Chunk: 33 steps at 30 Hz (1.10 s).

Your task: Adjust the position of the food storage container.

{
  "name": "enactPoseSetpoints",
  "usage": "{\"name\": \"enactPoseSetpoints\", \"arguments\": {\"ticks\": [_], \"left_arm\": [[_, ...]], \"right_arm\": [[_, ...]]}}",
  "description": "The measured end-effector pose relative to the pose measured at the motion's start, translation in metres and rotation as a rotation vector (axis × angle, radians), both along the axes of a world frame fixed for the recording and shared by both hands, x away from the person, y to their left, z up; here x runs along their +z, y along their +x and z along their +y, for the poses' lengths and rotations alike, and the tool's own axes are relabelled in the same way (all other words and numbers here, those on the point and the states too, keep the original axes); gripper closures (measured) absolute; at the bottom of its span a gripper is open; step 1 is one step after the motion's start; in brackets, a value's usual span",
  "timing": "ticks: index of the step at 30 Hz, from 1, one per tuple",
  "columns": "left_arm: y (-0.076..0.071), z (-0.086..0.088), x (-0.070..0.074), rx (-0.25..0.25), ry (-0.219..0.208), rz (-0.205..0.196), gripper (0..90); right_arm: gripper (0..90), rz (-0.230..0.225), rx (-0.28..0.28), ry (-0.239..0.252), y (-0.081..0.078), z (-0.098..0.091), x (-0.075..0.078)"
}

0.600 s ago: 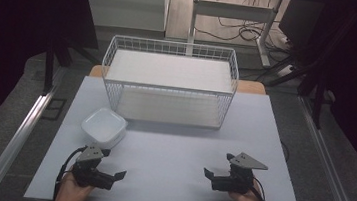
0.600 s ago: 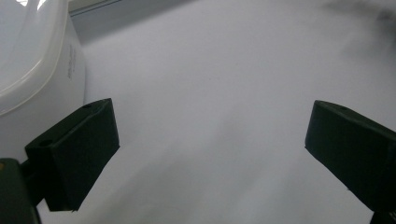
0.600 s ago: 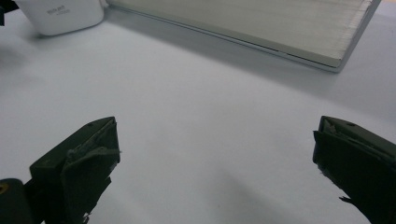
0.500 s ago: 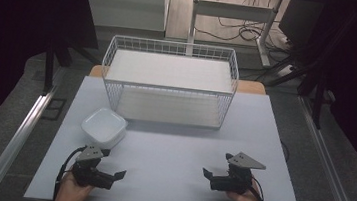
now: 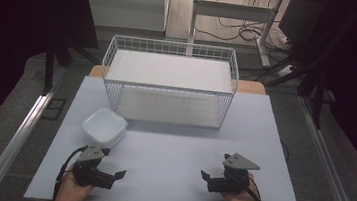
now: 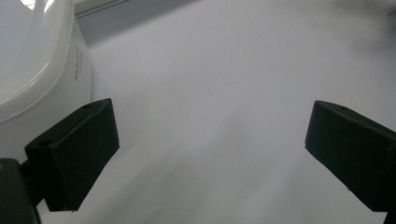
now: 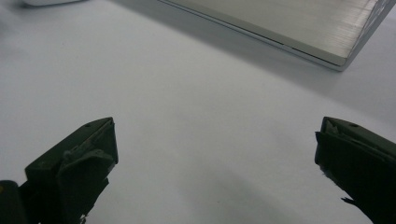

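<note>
A dim room with dark curtains surrounds a pale table (image 5: 168,180), with cables on the floor beyond its far edge. The white lidded container (image 5: 104,127) sits toward the table's left edge, nearer the near edge than the far one, its lid on. A white wire basket (image 5: 168,87) stands well apart from it at the middle of the far edge, with nothing visible inside.

The left hand-held gripper (image 5: 117,175) lies low near the near-left corner, just beside the container but not touching it; in the left gripper view the container's wall shows close to one jaw. Its jaws stand wide apart with only bare table between them. The right hand-held gripper (image 5: 204,175) rests near the near edge toward the right, jaws likewise spread wide and holding nothing.

The step in hand looks like a first reach for the container. To do it well, the left hand-held gripper should turn toward the container, straddle one wall or the rim squarely, and close only once the pads sit on both sides, so the smooth plastic does not slide away.
</note>
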<state>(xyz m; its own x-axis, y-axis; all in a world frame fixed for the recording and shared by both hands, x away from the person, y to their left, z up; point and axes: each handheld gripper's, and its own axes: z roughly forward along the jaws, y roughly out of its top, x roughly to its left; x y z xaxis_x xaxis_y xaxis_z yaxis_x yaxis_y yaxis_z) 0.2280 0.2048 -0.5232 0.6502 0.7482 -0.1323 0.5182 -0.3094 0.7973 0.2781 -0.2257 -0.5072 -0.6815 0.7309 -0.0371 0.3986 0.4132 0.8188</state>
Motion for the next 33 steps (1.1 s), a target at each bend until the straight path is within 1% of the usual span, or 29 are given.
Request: {"name": "enactPoseSetpoints", "arguments": {"ticks": [15, 16, 17, 18, 21, 22, 23, 27, 30, 31, 32, 33], "left_arm": [[0.0, -0.001, 0.004, 0.007, 0.026, 0.007, 1.8], [0.0, 0.0, 0.006, -0.001, 0.011, 0.007, 1.8], [0.0, 0.0, 0.006, -0.001, 0.011, 0.007, 1.8], [0.001, 0.002, 0.009, -0.006, -0.009, 0.013, 2.0], [0.002, 0.003, 0.013, 0.009, -0.002, 0.005, 4.2], [0.004, 0.004, 0.017, 0.018, 0.006, -0.002, 5.1], [0.005, 0.005, 0.02, 0.02, 0.009, -0.007, 7.1], [0.013, 0.008, 0.029, 0.024, 0.013, -0.019, 22.3], [0.023, 0.015, 0.034, 0.047, -0.009, -0.006, 34.6], [0.023, 0.015, 0.034, 0.047, -0.009, -0.006, 37.9], [0.031, 0.021, 0.035, 0.058, -0.017, 0.003, 42.4], [0.036, 0.024, 0.035, 0.064, -0.017, 0.009, 47.1]], "right_arm": [[0.0, 0.019, -0.031, 0.014, 0.001, -0.001, 0.001], [0.0, 0.021, -0.03, 0.016, 0.001, -0.001, 0.002], [0.0, 0.021, -0.032, 0.015, 0.001, -0.001, 0.002], [0.0, 0.021, -0.034, 0.013, 0.001, -0.001, 0.002], [0.0, 0.022, -0.035, 0.01, 0.001, 0.0, 0.002], [0.0, 0.022, -0.036, 0.008, 0.001, 0.0, 0.002], [0.0, 0.022, -0.036, 0.008, 0.001, 0.0, 0.002], [0.0, 0.029, -0.036, 0.005, 0.002, 0.001, 0.002], [0.0, 0.034, -0.034, 0.005, 0.002, 0.002, 0.002], [0.0, 0.034, -0.034, 0.005, 0.002, 0.002, 0.002], [0.0, 0.034, -0.033, 0.004, 0.002, 0.002, 0.001], [0.0, 0.034, -0.032, 0.004, 0.002, 0.002, 0.002]]}}
